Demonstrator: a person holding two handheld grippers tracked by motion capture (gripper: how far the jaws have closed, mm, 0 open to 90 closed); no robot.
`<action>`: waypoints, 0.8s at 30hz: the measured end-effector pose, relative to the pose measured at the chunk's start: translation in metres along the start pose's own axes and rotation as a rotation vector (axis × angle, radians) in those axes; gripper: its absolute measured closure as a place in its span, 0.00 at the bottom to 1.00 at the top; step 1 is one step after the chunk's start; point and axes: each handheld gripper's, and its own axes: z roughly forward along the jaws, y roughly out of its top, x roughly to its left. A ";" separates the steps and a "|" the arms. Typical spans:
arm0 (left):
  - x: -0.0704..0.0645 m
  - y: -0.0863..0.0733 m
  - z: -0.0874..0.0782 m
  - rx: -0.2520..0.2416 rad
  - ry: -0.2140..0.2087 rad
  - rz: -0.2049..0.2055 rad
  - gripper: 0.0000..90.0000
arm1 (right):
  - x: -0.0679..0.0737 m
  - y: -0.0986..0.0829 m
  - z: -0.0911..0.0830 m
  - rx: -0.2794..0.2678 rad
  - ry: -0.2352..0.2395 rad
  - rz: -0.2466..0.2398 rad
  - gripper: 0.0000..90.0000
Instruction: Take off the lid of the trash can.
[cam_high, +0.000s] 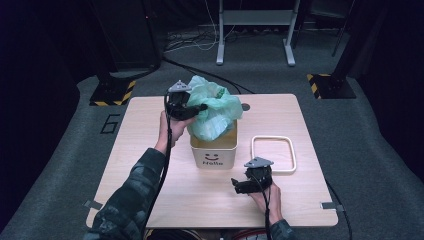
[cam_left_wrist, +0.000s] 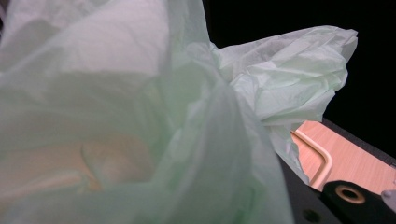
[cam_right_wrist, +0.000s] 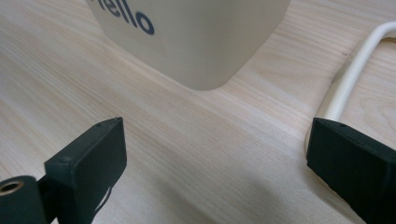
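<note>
One green bag (cam_high: 214, 106) bunched in bin (cam_high: 213, 155).

Pale green bag, cream bin, light wood table.
Bag (cam_high: 214, 107) translucent mint green atop cream bin (cam_high: 213, 152) with dark "hello" smiley print; cream ring frame (cam_high: 273, 154) right of bin; table (cam_high: 150, 150) light woodgrain; camouflage sleeve (cam_high: 127, 200); black grippers.

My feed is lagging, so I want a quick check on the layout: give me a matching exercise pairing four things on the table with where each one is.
Things:
1. green bag
2. white frame
3. bin
4. right gripper

Places:
A. mid-table, "hello" printed on its front
B. flat on the table, right of the bin
C. bunched above the bin's mouth, at the left gripper
D. low over the table, jaws apart, nothing between them

Pairs: 1-C, 2-B, 3-A, 4-D
</note>
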 end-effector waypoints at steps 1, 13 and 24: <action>0.000 0.000 -0.001 -0.002 0.001 -0.005 0.99 | 0.001 -0.001 0.001 0.004 0.001 -0.001 0.05; 0.011 0.006 -0.017 -0.039 0.024 -0.009 0.99 | 0.006 -0.011 0.015 0.057 -0.028 -0.037 0.06; 0.027 0.009 -0.041 -0.081 0.070 -0.028 0.99 | 0.002 -0.017 0.019 0.048 -0.027 -0.014 0.05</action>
